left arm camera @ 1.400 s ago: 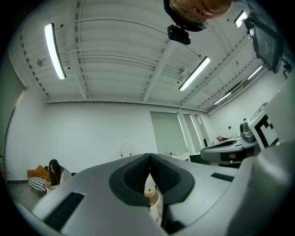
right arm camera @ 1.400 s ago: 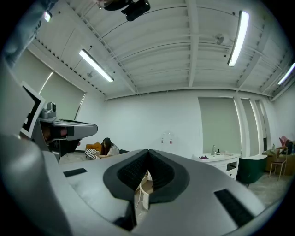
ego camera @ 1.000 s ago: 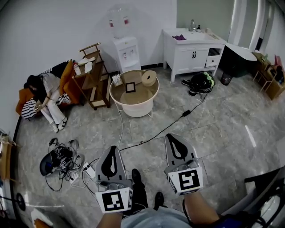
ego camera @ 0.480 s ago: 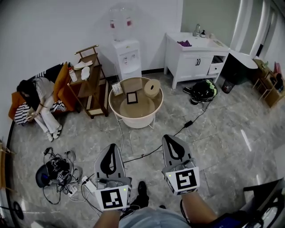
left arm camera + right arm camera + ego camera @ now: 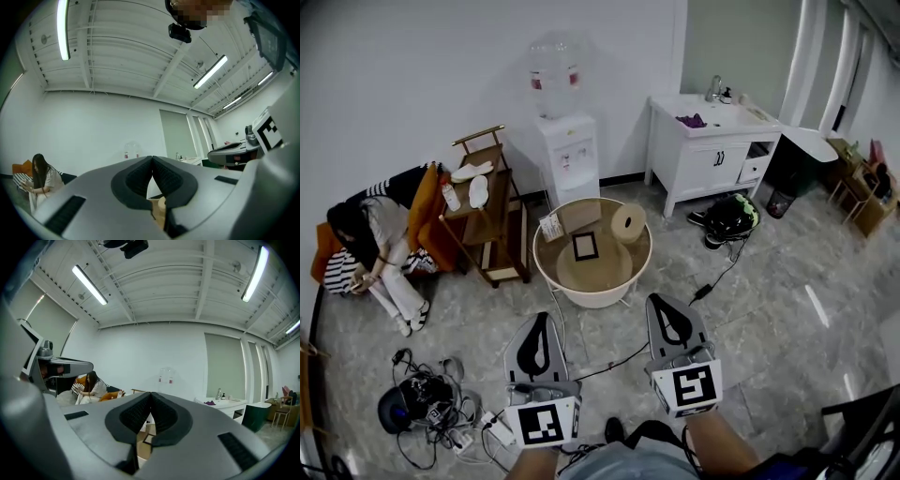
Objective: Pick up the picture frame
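A small dark picture frame (image 5: 585, 247) lies flat on the round white table (image 5: 546, 269) ahead of me in the head view. My left gripper (image 5: 539, 326) and right gripper (image 5: 667, 306) hang side by side just short of the table's near rim, both shut with nothing held. In the left gripper view the jaws (image 5: 152, 161) meet at the tips, and a bit of the wooden tabletop shows below them. The right gripper view shows its jaws (image 5: 150, 398) closed too, with a corner of the dark frame (image 5: 149, 438) beneath.
On the table also stand a paper roll (image 5: 629, 223), a cardboard box (image 5: 578, 217) and a small card (image 5: 550, 227). A water dispenser (image 5: 563, 150), a wooden shelf (image 5: 491, 216) and a white cabinet (image 5: 712, 145) ring it. A person (image 5: 367, 248) sits at left. Cables (image 5: 431, 408) litter the floor.
I have walked forward: the round table and picture frame have come nearer and lower in the head view. Both grippers stay shut in front of me.
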{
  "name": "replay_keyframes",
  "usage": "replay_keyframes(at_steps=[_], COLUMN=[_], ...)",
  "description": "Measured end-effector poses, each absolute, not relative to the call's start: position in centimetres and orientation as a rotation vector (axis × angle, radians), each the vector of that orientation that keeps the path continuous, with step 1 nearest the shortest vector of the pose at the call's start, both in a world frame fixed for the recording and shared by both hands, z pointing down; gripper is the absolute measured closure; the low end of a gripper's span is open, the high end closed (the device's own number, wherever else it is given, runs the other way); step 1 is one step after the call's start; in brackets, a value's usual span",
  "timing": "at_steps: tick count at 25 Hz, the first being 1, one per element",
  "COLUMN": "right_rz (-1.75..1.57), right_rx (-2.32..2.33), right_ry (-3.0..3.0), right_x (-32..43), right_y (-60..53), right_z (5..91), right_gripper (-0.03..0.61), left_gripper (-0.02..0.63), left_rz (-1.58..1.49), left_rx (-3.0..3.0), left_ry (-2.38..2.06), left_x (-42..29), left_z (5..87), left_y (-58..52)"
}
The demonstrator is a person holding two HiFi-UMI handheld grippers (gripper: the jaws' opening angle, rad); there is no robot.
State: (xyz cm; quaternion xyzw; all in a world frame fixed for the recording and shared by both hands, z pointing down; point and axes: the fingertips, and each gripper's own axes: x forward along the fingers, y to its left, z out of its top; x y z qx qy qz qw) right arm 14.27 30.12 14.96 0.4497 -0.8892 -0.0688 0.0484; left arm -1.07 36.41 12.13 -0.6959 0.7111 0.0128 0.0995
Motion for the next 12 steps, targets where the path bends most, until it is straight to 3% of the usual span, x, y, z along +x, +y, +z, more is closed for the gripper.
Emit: replay_keyframes(at_steps=[12], right_rz=[-0.162], right_rx=[1.43], right_ry=[-2.68], right_x=[12.2], right_y=[19.8], right_z=[18.1], right_gripper=[0.565], left_gripper=[0.598], left_rz=[-0.039], left_rx=[-2.134], left_ry=[2.085], left_x=[-3.2], left_z=[15.4], left_y=[25.6])
